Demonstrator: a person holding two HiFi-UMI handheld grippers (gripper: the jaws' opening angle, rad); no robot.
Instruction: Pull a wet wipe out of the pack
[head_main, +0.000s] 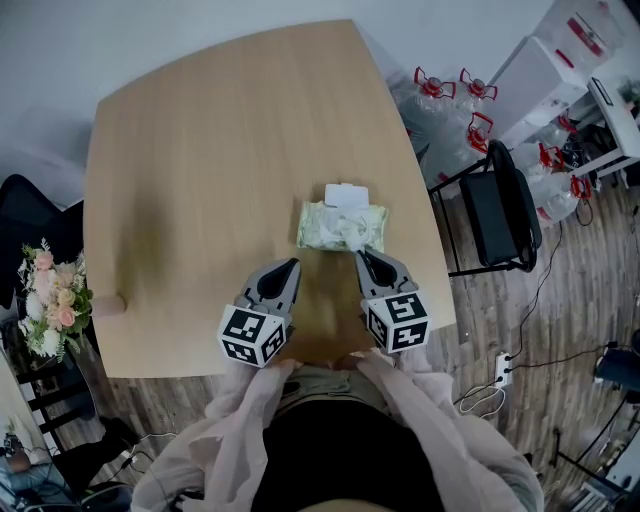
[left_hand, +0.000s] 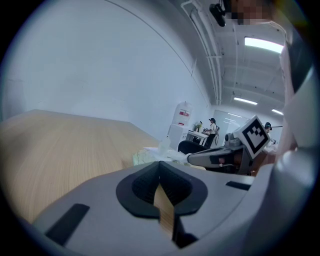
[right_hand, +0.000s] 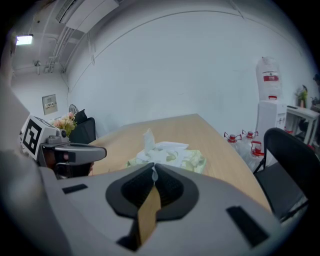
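A pale wooden desk (head_main: 200, 150) spreads beneath the left gripper (head_main: 293, 265) and right gripper (head_main: 362, 255). A bouquet of pink and white flowers (head_main: 50, 300) stands well left of the left gripper. A black chair (head_main: 505, 205) sits off to the right gripper's right, with red-capped water jugs (head_main: 455, 100) beyond it on the wood floor (head_main: 560, 300).

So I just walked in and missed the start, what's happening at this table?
A person holds a gripper in each hand over a wooden table. The wet wipe pack lies ahead, lid open, a white wipe bunched out of it. The right gripper is shut, tips at the pack's near edge; the left gripper, shut and empty, waits alongside.
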